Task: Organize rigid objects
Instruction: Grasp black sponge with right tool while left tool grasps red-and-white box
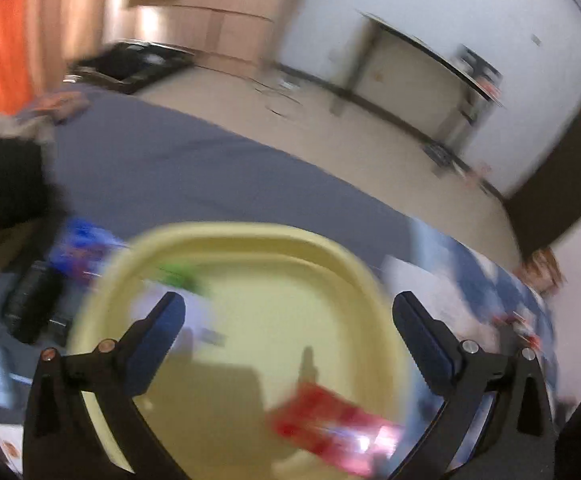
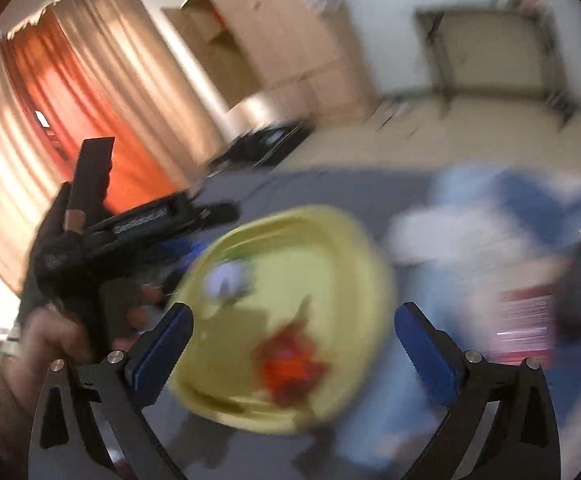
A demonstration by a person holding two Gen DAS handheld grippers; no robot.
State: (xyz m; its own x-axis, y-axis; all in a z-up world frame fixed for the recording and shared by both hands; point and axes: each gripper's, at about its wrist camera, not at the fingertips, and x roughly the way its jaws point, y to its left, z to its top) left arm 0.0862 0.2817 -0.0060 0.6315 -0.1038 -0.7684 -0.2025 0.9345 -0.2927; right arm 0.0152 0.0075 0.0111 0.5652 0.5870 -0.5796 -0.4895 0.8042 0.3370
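- Two grippers hang over a pale yellow tray (image 1: 354, 264), and both pictures are heavily smeared by motion blur.
- Left gripper (image 1: 289, 312): jaws spread wide with nothing between the blue pads; the tray fills the gap below them.
- Right gripper (image 2: 294, 322): jaws likewise spread and holding nothing, poised above the tray (image 2: 370, 272).
- Inside the tray lie a red object (image 1: 330, 416) near its close edge, a pale lilac object (image 2: 228, 280) toward the far side, and a green one (image 1: 182, 274) by the far rim; what each is cannot be made out.
- The tray rests on a grey-blue surface (image 1: 194, 168), which may be a bed or a covered counter; the blur leaves that unclear.
- Blue and white patterned cloth (image 2: 510, 216) lies just beside the tray on its right.
- Seen from the right wrist, the person's left hand (image 2: 46, 340) grips the black handle of the other gripper, left of the tray.
- An orange curtain (image 2: 70, 92) hangs in the background.
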